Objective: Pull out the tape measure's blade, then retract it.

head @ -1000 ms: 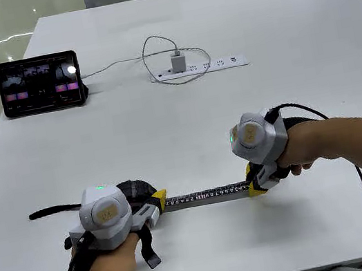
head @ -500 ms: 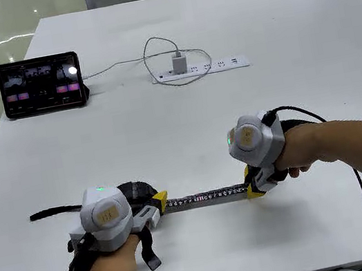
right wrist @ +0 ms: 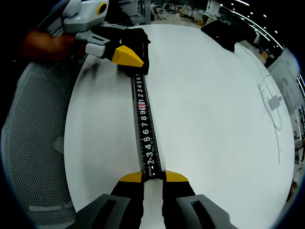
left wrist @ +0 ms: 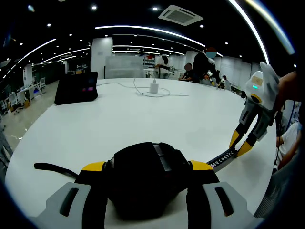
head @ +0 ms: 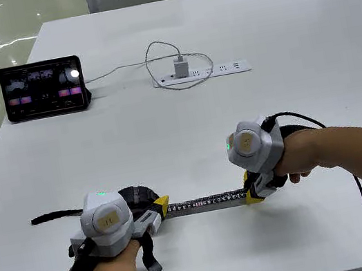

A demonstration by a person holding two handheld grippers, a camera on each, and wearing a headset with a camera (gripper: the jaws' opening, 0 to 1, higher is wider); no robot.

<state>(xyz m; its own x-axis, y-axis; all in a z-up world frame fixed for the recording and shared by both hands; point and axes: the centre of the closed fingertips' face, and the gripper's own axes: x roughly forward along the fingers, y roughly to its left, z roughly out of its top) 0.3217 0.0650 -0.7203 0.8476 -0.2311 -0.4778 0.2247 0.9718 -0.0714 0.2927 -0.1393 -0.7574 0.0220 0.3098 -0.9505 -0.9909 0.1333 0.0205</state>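
The black tape measure [head: 137,195] lies on the white table [head: 188,134], and my left gripper [head: 152,204] is shut on its case [left wrist: 147,174]. Its blade [head: 205,203] runs out to the right, flat along the table. My right gripper [head: 253,196] is shut on the blade's end, with the yellow fingertips [right wrist: 131,178] pinching it just past the first numbers [right wrist: 145,129]. In the right gripper view the case [right wrist: 136,45] and my left gripper [right wrist: 121,50] sit at the far end of the blade. My right gripper [left wrist: 240,143] stands at the right of the left gripper view.
A tablet [head: 43,88] stands propped at the back left. A power strip [head: 205,71] with a charger [head: 181,67] and a looped cable lies at the back centre. A black strap [head: 55,216] trails left of the case. The table's front edge is close below my hands.
My right gripper has drifted slightly left toward the case, so the drawn-out stretch of blade looks a little shorter. The left gripper has stayed on the case.
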